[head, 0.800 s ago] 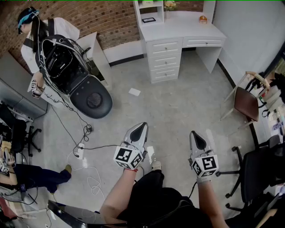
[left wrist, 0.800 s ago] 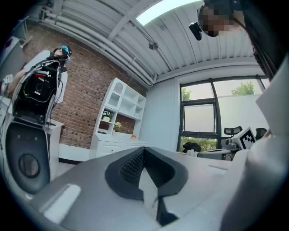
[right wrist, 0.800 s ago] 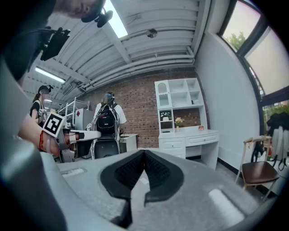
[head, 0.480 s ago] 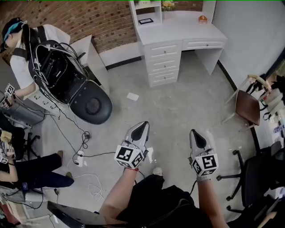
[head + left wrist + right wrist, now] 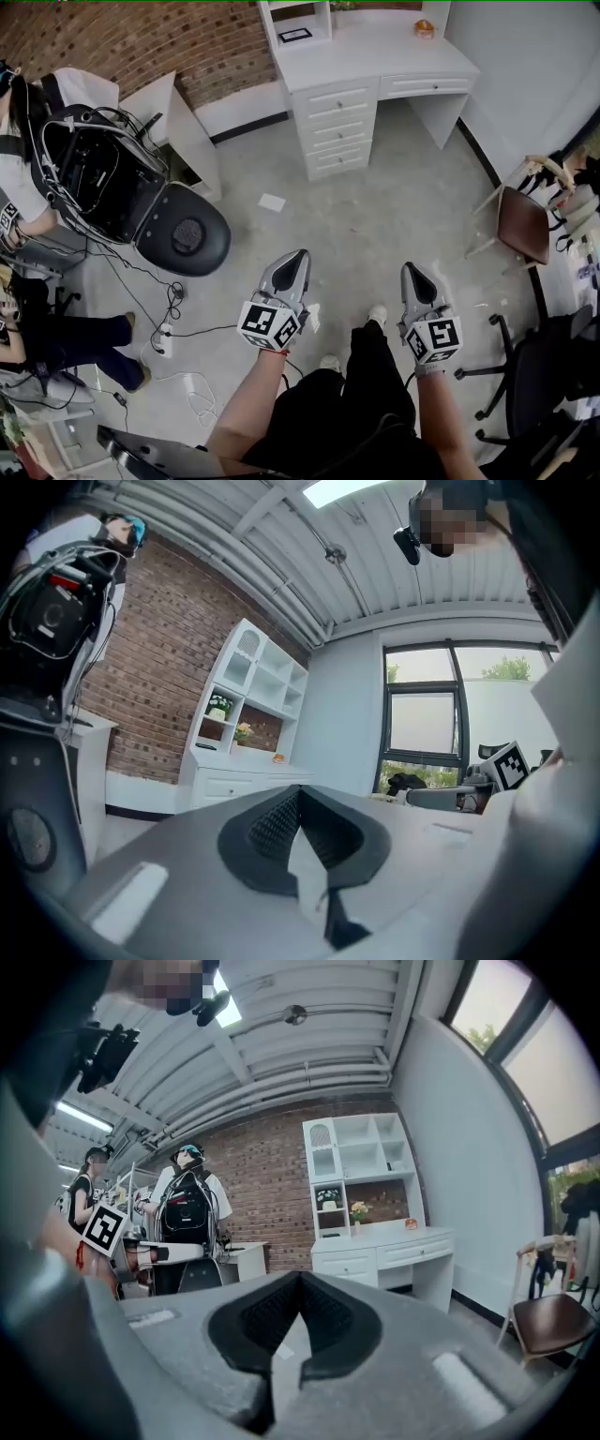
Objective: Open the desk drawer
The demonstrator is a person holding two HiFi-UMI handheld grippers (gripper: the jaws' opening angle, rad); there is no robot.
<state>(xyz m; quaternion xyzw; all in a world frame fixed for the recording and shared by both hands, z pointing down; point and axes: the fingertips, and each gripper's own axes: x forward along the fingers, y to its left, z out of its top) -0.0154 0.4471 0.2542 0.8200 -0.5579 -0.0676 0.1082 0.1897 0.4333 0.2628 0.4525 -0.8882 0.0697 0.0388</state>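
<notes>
The grey concrete floor (image 5: 394, 216) lies open between the person and the white wooden desk with a shelf unit on top (image 5: 375, 56), which stands well apart from the grippers, against the brick wall at the far side of the room. Its stack of small knobbed drawers (image 5: 337, 127) and its one wide shallow drawer (image 5: 427, 86) are all seen shut; which one is meant cannot be told. The approach is judged barely begun.

To the left, a large black open equipment case with a round lid (image 5: 141, 202) is tended by a second person. Loose black and white cables (image 5: 178, 319) are strewn from it across the floor near the first person's feet, so a trip or snag there is judged the main risk. A brown-seated wooden chair (image 5: 520, 220) stands at the right and could be clipped if the path drifts that way.

The left gripper (image 5: 292, 272) and right gripper (image 5: 414, 281) are held low and forward, jaws pressed together with nothing between them. Unless they are parted before a knob is reached, it would be knocked rather than grasped. The knobs are small, so a shallow pinch might slip off.
</notes>
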